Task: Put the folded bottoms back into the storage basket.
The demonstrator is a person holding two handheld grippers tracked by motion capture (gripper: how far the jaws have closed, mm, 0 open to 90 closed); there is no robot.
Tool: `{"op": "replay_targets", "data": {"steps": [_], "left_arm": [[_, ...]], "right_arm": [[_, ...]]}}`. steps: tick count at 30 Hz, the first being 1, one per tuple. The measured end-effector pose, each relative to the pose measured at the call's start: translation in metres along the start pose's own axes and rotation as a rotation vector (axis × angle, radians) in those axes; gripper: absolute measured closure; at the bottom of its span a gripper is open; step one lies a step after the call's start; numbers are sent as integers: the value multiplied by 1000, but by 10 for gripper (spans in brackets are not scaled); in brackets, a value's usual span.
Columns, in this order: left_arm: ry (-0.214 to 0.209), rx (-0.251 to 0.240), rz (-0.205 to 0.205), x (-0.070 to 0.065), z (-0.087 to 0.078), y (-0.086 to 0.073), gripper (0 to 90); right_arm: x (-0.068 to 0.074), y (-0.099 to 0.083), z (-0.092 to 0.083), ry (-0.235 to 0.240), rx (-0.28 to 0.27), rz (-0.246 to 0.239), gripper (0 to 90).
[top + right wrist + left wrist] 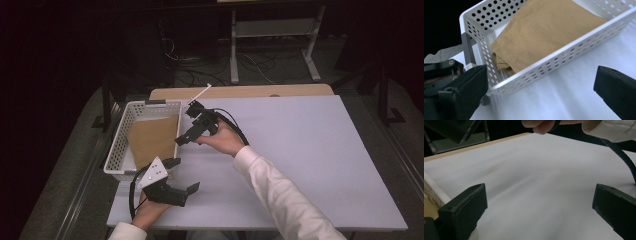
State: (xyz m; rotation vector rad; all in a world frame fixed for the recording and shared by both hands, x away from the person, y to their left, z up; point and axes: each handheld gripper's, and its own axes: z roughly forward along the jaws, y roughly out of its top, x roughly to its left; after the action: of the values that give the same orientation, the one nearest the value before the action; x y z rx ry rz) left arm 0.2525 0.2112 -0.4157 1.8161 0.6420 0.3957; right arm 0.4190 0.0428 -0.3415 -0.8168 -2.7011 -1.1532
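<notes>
White tabletop point(310, 160) before us carries a white perforated plastic basket point(120, 145) with a folded tan cloth point(152, 137) lying inside. Our right gripper point(192, 125) and left gripper point(182, 177) stand spread, empty. We judge the cloth light and limp, best pinched at a folded edge.

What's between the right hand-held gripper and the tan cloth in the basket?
The basket's perforated white side wall; in the right gripper view it stands between the open right hand-held gripper and the folded tan cloth.

Just the background stuff
White tabletop point(310, 160) spreads out under the right claw point(189, 124); floor cables point(255, 64) and a metal rack point(272, 28) sit well beyond it.
</notes>
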Motion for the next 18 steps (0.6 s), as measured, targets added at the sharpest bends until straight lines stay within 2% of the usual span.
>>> {"op": "replay_targets", "data": {"steps": [18], "left_arm": [[4,2,0,0,0,0,1]], "right_arm": [[-19,-24,-32,-29,-58,44,0]]}}
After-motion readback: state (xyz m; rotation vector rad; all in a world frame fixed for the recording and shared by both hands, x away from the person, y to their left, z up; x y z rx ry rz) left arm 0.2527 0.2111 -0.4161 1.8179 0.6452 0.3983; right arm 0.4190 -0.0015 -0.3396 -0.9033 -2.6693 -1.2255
